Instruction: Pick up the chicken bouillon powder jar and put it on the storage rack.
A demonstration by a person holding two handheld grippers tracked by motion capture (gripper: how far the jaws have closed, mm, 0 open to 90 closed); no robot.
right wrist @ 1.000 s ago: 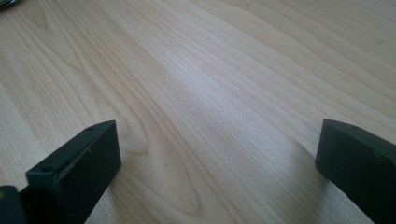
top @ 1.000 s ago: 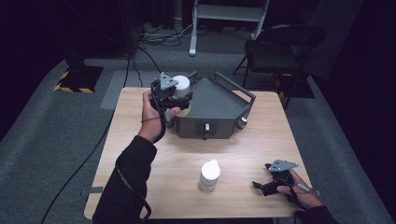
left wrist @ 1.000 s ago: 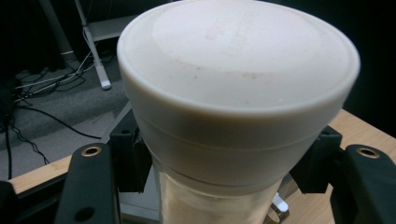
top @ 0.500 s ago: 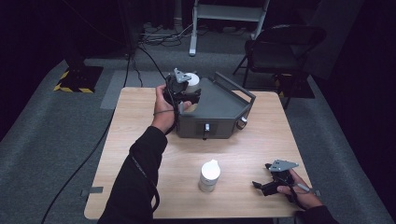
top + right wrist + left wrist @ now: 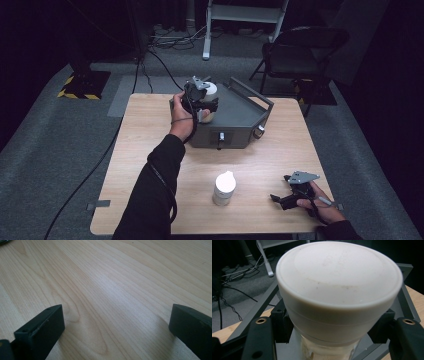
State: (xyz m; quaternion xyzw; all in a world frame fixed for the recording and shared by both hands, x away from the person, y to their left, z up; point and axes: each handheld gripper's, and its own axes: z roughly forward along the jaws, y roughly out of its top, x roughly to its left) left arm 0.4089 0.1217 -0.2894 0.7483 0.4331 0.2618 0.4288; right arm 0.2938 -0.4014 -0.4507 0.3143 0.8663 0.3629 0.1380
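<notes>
Left tongs (image 5: 204, 100) pinching a white-capped jar (image 5: 210, 91) above the grey metal tray (image 5: 240, 107); right tongs (image 5: 289, 196) spread and empty on the tabletop (image 5: 150, 135).

In the high view the jar is held over the left rear part of the tray, which sits at the far middle of the tabletop, the person's left forearm reaching forward to it. The left gripper view shows the black jaws pressed against the jar from both sides just under its wide white cap (image 5: 337, 280), with the tray's frame behind. A second white-capped bottle (image 5: 224, 188) stands upright on the near middle of the tabletop, well apart from both tongs. The right tongs rest low at the near right corner; the right gripper view shows their jaws wide apart over bare wood (image 5: 107, 290).
</notes>
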